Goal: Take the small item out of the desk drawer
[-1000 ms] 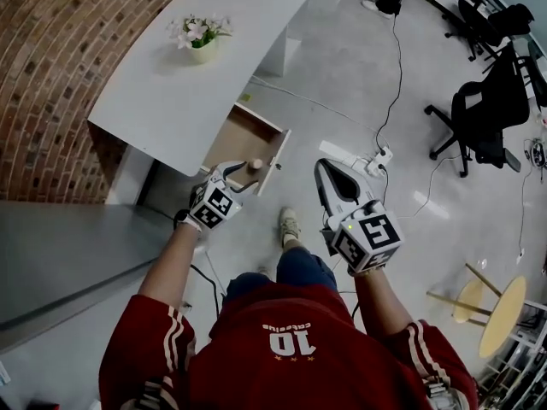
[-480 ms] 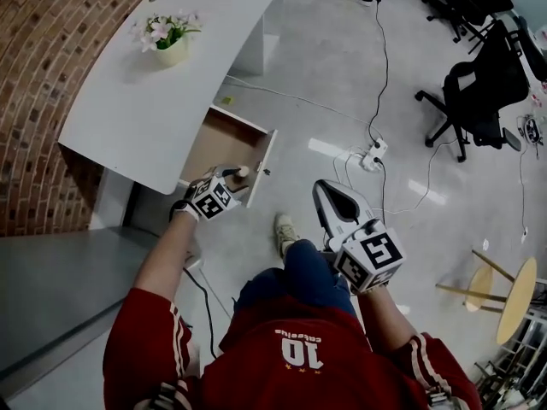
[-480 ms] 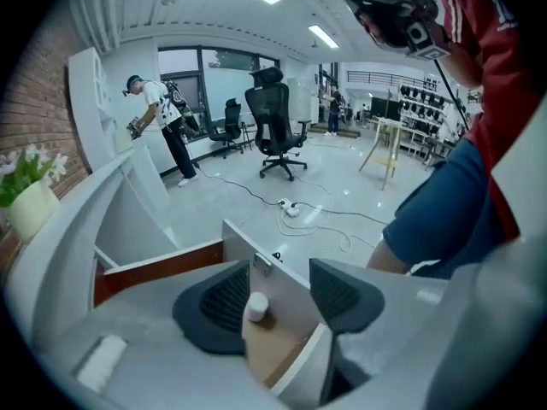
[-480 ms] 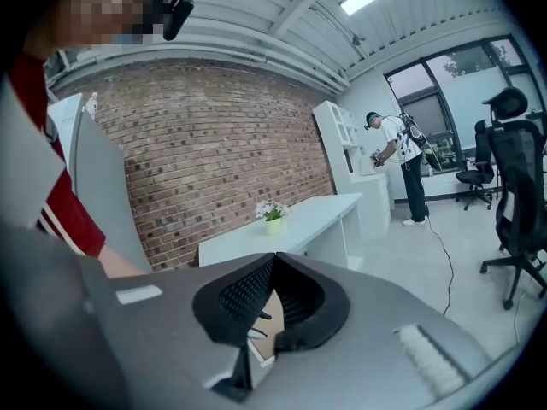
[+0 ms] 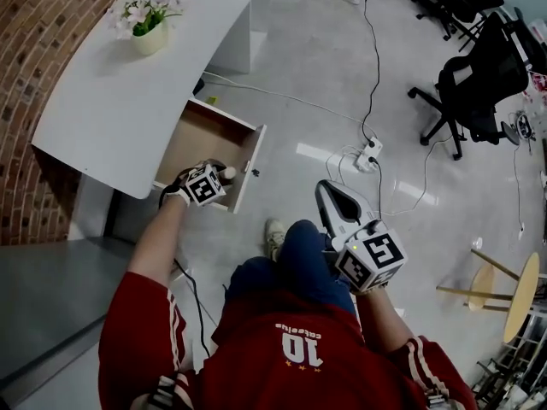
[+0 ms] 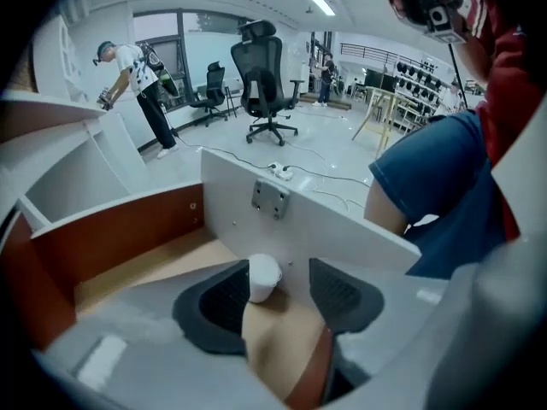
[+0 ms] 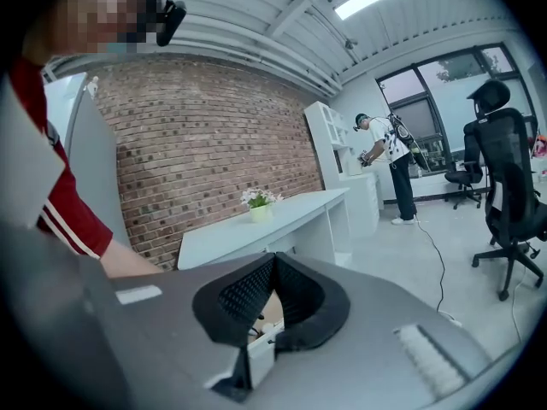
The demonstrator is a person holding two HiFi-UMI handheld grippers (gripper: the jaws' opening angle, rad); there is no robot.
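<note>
The drawer (image 5: 205,139) stands pulled out from under the white bench (image 5: 102,101), its wooden floor bare and its white front panel (image 6: 291,216) turned toward the person. The left gripper (image 5: 205,184) reaches down into the drawer, close to the inner side of that front panel. In the left gripper view its fingers (image 6: 214,301) are spread apart. The small item (image 6: 262,278), a short white cylinder, stands upright on the drawer floor between them. It is right against the front panel and closer to the finger on the view's left than to the other. Whether that pad touches it cannot be told. In the head view the same small item (image 5: 229,172) shows as a pale round spot just beyond the marker cube.

The right gripper (image 5: 332,196) is held well outside the drawer, above the person's knee (image 5: 295,246), and its fingers (image 7: 248,293) are pressed together at the tips with nothing between them. A flower pot (image 5: 147,26) sits on the bench, behind the drawer.
</note>
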